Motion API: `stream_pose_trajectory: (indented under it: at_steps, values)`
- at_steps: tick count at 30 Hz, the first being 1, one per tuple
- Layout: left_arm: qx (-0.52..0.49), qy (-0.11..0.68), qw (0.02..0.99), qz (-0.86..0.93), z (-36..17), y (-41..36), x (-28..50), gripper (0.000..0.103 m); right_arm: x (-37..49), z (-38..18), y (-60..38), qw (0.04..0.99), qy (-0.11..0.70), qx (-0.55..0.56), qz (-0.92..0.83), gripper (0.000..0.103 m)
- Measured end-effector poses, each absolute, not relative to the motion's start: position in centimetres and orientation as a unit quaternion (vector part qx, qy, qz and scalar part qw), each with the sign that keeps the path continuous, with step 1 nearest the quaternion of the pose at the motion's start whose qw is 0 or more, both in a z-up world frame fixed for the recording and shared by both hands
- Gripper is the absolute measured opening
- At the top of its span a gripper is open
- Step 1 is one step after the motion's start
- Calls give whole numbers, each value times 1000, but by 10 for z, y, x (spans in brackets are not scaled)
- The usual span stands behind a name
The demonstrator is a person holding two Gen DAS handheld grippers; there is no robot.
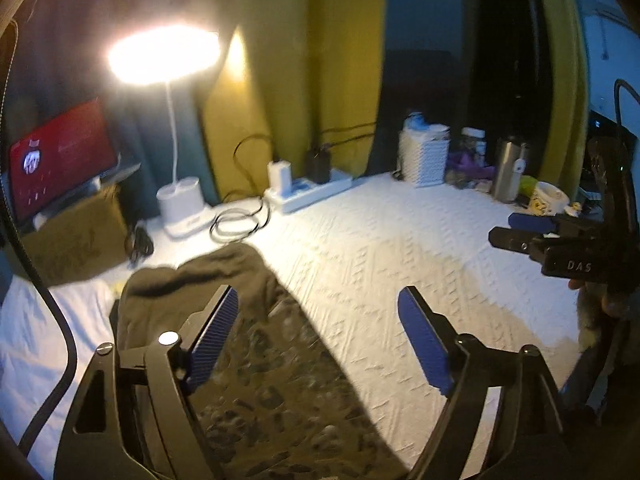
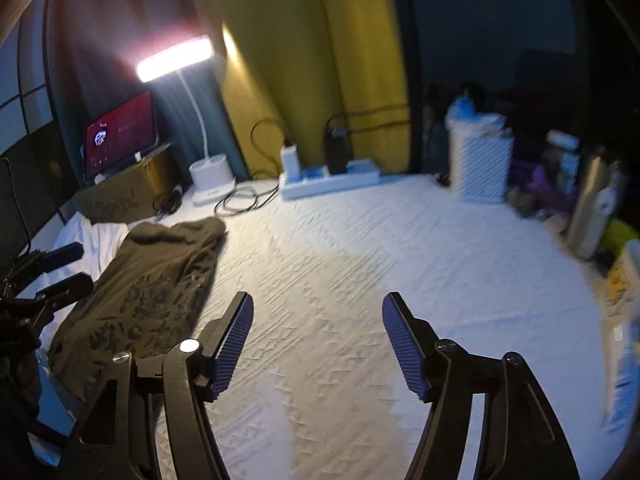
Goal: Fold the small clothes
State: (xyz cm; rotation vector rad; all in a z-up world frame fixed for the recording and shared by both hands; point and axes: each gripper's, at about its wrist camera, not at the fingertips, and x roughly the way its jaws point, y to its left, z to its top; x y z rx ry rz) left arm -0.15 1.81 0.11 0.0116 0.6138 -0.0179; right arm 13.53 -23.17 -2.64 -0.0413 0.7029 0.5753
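1. The left gripper (image 1: 318,334) stands released at the bottom of its own view – jaws wide, nothing between the blue pads.
2. The right gripper (image 2: 318,344) is likewise spread and empty over the white bedspread (image 2: 360,240).
3. The dark patterned garment (image 2: 140,284) lies flat on the bedspread at centre left of the right wrist view, below the lit desk lamp (image 2: 176,60) – neither gripper touches it.

A white textured bedspread (image 2: 360,264) carries a dark patterned garment (image 2: 148,288) at left, with lamp base (image 2: 210,184), power strip (image 2: 332,180) and white basket (image 2: 480,168) along its far edge.
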Motion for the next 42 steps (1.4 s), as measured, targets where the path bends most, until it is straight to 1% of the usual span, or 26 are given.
stream_pose_trajectory:
  at_steps: [6, 16, 17, 19, 20, 23, 31, 42]
  values:
    - [-4, 287, 958, 4, 18, 5, -6, 83, 115, 8, -258, 915, 302, -27, 267, 75]
    - [-5, 195, 981, -7, 61, -18, -34, 83, 76, 51, -286, 938, 249, -38, 240, 76]
    - [-7, 185, 983, -5, 65, -19, -37, 85, 71, 57, -289, 940, 239, -38, 240, 77]
    - [-9, 170, 985, -3, 71, -22, -41, 97, 64, 66, -294, 944, 223, -33, 240, 77]
    - [-11, 159, 987, -4, 76, -24, -44, 103, 60, 70, -296, 946, 216, -31, 239, 80]
    - [-15, 135, 991, -5, 82, -27, -51, 103, 50, 82, -303, 952, 198, -29, 232, 88]
    - [-22, 101, 994, 29, 93, -29, -65, 103, 29, 105, -311, 961, 167, -31, 220, 91]
    - [-21, 100, 994, 46, 95, -24, -82, 103, 18, 110, -298, 957, 161, -41, 236, 91]
